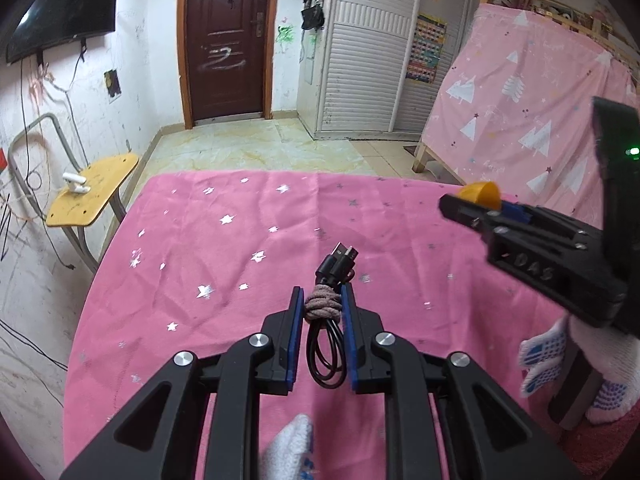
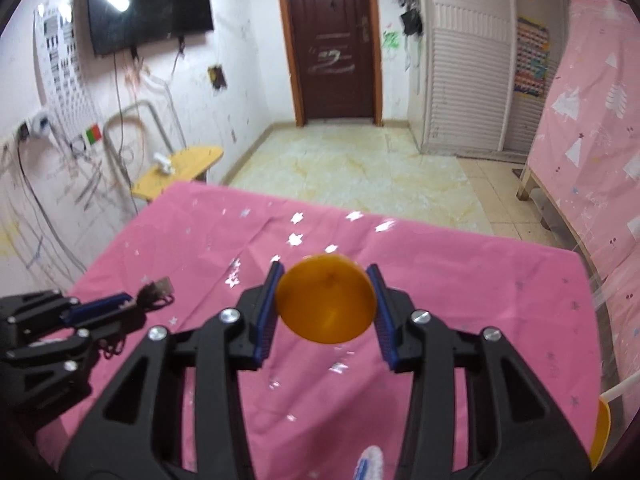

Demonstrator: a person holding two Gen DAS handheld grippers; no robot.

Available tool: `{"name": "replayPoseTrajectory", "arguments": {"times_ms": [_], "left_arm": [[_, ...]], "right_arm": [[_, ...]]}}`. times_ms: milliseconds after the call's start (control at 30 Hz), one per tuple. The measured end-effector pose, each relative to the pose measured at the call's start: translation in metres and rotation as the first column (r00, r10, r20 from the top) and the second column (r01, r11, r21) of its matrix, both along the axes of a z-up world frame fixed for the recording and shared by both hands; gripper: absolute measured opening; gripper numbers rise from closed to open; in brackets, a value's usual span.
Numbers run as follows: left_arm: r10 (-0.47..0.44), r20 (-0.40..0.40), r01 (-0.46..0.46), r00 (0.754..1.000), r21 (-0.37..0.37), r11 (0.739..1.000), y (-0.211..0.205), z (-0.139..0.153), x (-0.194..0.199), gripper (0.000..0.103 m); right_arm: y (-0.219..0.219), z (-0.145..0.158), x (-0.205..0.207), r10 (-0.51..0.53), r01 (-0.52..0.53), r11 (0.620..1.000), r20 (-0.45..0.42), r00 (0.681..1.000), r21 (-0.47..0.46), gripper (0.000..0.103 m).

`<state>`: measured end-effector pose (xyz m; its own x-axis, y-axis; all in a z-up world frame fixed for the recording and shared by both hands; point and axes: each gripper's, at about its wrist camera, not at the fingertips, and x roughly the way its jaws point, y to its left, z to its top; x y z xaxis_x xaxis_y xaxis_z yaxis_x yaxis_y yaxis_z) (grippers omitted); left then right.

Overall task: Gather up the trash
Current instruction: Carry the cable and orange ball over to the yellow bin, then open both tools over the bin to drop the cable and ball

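A coiled black USB cable, bound with a brownish tie, sits between the blue pads of my left gripper, which is shut on it just above the pink star-print tablecloth. Its plug sticks out past the left gripper in the right wrist view. My right gripper is shut on a round orange shell-like piece, lifted off the cloth. From the left wrist view that orange piece shows at the tip of the right gripper, to the right and farther away.
A yellow chair seat with a small white object stands off the table's far left corner. A pink-draped frame rises at the right. An orange object on a white stick pokes in at lower right. White gloved hand.
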<state>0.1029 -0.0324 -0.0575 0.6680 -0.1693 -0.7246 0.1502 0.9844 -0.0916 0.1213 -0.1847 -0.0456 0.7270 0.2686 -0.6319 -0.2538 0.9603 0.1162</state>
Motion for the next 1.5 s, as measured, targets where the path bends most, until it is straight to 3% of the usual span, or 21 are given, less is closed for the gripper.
{"name": "replayPoseTrajectory", "arguments": {"times_ms": [267,600,1067,1100,1133,1167,1200,1333,1500], "left_arm": [[-0.093,0.036,0.091,0.995,0.038,0.995,-0.06,0.02,-0.011,0.01],[-0.263,0.04,0.259,0.964,0.082,0.962,-0.162,0.028,-0.031,0.01],[-0.415,0.025,0.405,0.91,0.172,0.898,-0.261,0.019,-0.064,0.01],[-0.427,0.027,0.417,0.904,0.174,0.892,-0.269,0.02,-0.067,0.01],[-0.436,0.027,0.425,0.9,0.172,0.889,-0.274,0.021,-0.068,0.01],[-0.447,0.026,0.437,0.894,0.164,0.884,-0.28,0.022,-0.069,0.01],[-0.459,0.026,0.45,0.888,0.153,0.88,-0.287,0.023,-0.071,0.01],[-0.51,0.027,0.506,0.86,0.077,0.859,-0.306,0.028,-0.071,0.01],[-0.561,0.035,0.562,0.827,-0.071,0.824,-0.325,0.027,-0.064,0.01]], "right_arm": [[-0.075,0.027,-0.036,-0.148,0.141,0.988,0.115,0.982,0.07,0.04],[-0.181,0.037,-0.088,-0.348,0.334,0.936,0.166,0.923,0.107,0.04],[-0.284,0.01,-0.146,-0.533,0.527,0.846,0.148,0.833,0.081,0.041],[-0.288,0.007,-0.146,-0.539,0.534,0.842,0.142,0.83,0.074,0.05],[-0.291,0.003,-0.146,-0.544,0.54,0.839,0.132,0.829,0.065,0.059],[-0.294,0.0,-0.148,-0.548,0.545,0.836,0.13,0.826,0.064,0.077],[-0.298,-0.001,-0.15,-0.559,0.554,0.829,0.133,0.819,0.07,0.082],[-0.311,-0.004,-0.159,-0.586,0.574,0.81,0.139,0.798,0.116,0.082],[-0.338,0.001,-0.175,-0.637,0.603,0.767,0.152,0.756,0.219,0.083]]}}
